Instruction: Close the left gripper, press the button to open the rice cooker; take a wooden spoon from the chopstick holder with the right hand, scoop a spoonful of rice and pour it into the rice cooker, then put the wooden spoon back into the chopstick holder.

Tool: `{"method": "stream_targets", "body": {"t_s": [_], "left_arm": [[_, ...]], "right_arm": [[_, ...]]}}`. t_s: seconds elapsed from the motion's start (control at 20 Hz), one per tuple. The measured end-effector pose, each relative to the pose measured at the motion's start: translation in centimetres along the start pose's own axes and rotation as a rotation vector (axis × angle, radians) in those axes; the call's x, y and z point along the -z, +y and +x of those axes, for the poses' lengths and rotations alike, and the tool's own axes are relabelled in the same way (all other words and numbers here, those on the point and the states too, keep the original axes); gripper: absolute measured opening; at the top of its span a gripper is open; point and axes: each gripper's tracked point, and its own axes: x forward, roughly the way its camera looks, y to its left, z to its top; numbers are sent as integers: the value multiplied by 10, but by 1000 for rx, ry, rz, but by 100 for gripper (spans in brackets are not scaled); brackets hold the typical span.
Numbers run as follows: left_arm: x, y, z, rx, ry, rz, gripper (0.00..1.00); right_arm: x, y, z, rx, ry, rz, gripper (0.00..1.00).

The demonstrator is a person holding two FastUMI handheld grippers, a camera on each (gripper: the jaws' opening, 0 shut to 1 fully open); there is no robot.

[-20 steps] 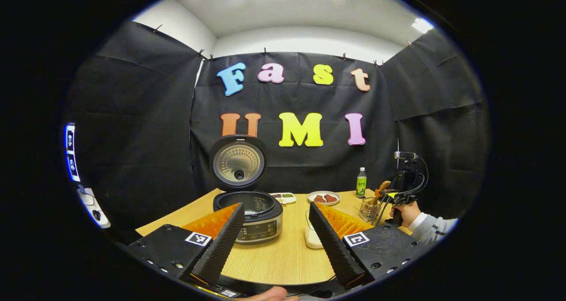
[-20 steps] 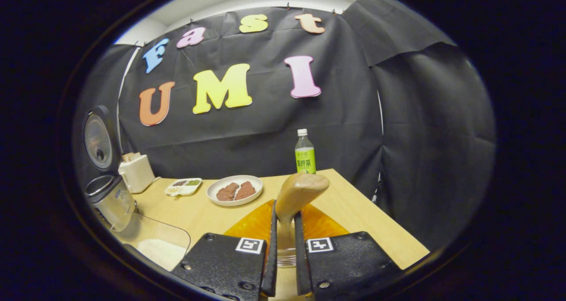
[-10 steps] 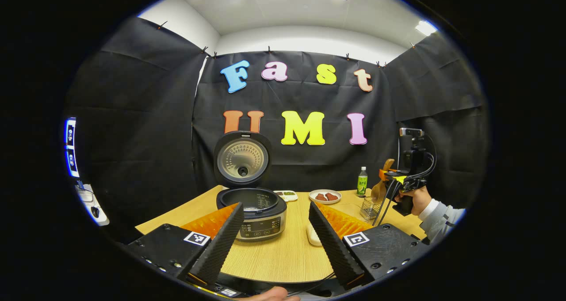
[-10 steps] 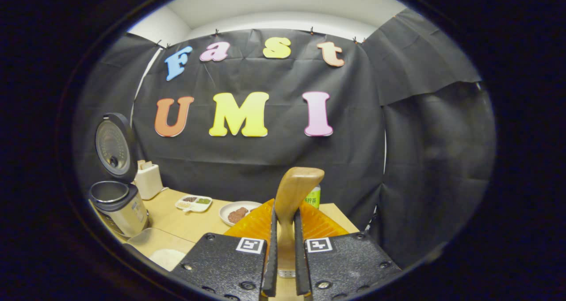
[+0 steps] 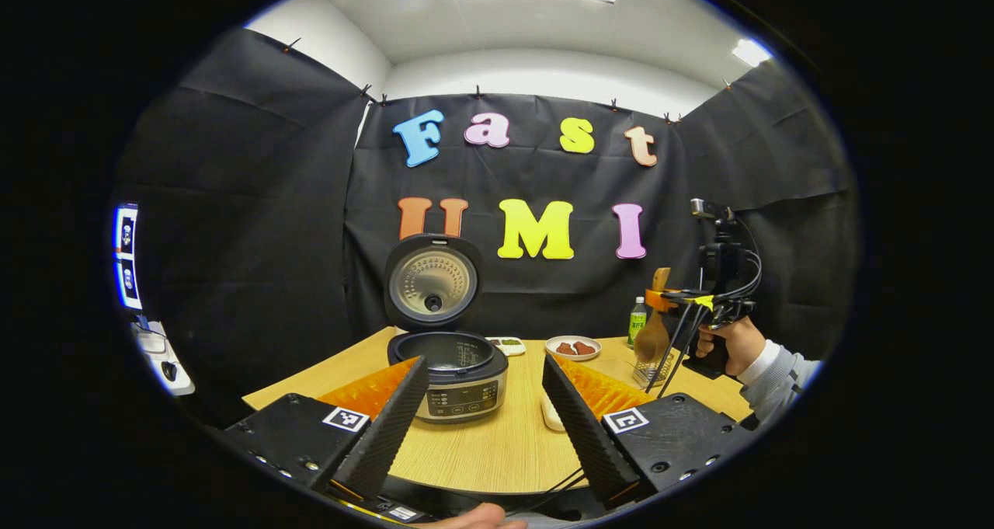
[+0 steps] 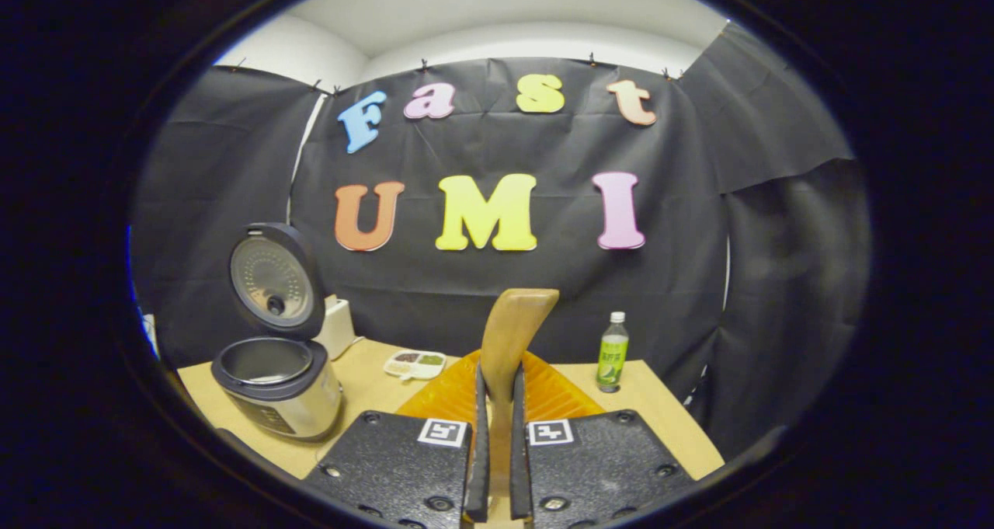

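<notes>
The right claw (image 6: 495, 436) is clenched on the wooden spoon (image 6: 509, 335), handle upright between its fingers, raised above the chopstick holder (image 5: 651, 370). From it, the open rice cooker (image 6: 276, 374) sits on the surface (image 6: 365, 385) toward nine o'clock. The left claw (image 5: 485, 424), fingers spread and holding nothing, faces the cooker, but the spoon-carrying right one must swing over.

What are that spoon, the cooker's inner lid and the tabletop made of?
Wooden spoon: looks like smooth, matte, light-brown wood with a faint grain; the right gripper clamps its handle. Rice cooker: the raised lid's inner plate looks like brushed metal, silvery with rings of small dimples. Table: pale wood-grain surface, possibly laminate rather than solid wood; the pictures cannot settle that.
</notes>
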Motion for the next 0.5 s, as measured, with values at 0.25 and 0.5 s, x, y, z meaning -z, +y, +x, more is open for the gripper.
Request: {"method": "stream_targets", "body": {"t_s": [0.25, 0.5], "left_arm": [[1, 7, -2, -6, 4, -6, 94], [7, 17, -3, -19, 20, -5, 94]], "right_arm": [[41, 48, 9, -72, 68, -78, 12], [97, 50, 26, -19, 155, -149, 12]]}}
